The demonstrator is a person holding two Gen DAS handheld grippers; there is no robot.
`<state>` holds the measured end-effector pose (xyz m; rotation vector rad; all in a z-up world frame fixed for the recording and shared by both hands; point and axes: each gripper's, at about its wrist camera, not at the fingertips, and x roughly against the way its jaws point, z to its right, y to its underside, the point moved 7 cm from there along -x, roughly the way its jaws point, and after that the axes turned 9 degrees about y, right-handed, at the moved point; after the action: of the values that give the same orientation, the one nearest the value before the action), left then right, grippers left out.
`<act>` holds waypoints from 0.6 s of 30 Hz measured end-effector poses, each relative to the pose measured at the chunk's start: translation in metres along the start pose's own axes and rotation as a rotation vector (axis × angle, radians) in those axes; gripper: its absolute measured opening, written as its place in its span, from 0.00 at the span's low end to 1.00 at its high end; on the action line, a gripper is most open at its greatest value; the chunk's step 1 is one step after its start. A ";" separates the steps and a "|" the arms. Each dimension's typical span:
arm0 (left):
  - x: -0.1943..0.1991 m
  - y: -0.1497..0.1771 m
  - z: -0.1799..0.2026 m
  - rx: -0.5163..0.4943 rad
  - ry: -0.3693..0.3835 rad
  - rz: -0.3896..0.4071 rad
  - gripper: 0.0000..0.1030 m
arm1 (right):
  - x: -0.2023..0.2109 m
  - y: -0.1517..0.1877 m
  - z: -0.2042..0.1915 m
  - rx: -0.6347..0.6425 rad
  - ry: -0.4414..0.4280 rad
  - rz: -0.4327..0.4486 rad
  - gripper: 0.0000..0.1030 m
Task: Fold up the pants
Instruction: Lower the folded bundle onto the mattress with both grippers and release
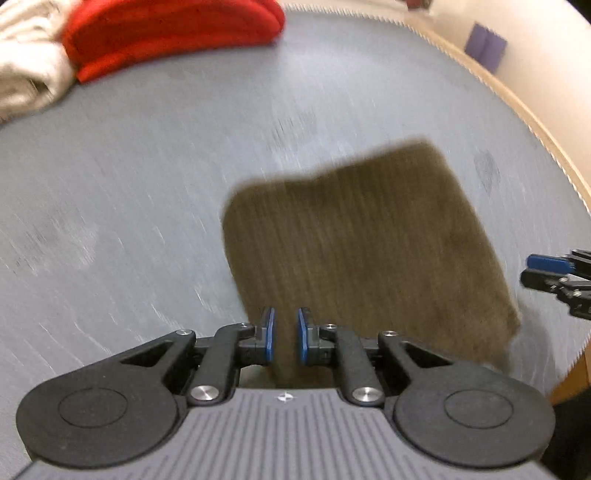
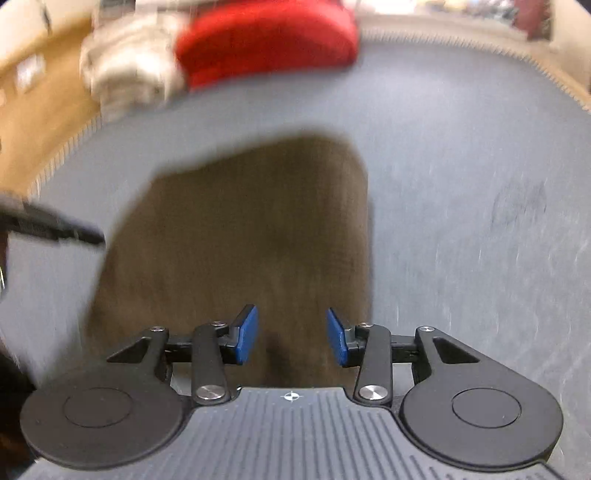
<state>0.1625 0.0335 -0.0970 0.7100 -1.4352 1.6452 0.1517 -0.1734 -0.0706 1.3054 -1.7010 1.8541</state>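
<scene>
The olive-brown ribbed pants (image 1: 362, 236) lie folded in a compact rectangle on the grey-blue mat (image 1: 147, 184). My left gripper (image 1: 286, 338) hovers at the pants' near edge, its blue pads a narrow gap apart with nothing between them. My right gripper (image 2: 291, 338) is open wide over the pants (image 2: 251, 229) near edge and holds nothing. The right gripper also shows at the right edge of the left wrist view (image 1: 554, 273). The left gripper shows blurred at the left of the right wrist view (image 2: 55, 225).
A folded red garment (image 1: 173, 33) and a crumpled white one (image 1: 26, 59) sit at the mat's far side; both show in the right wrist view (image 2: 266, 40), (image 2: 129, 74). The mat's toothed edge (image 1: 517, 110) meets a wooden floor (image 2: 44, 122).
</scene>
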 end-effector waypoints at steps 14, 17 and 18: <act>-0.026 -0.025 0.005 -0.003 -0.043 0.170 0.37 | -0.072 -0.085 -0.014 -0.106 0.168 0.200 0.43; -0.031 -0.023 0.008 0.006 0.005 0.139 0.35 | -0.107 -0.096 -0.022 -0.074 0.214 0.158 0.43; -0.033 -0.022 0.007 -0.007 -0.005 0.131 0.29 | -0.120 -0.097 -0.023 -0.059 0.240 0.135 0.42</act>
<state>0.1978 0.0194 -0.1122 0.6282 -1.5180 1.7382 0.2782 -0.0871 -0.0993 0.9234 -1.7362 1.9286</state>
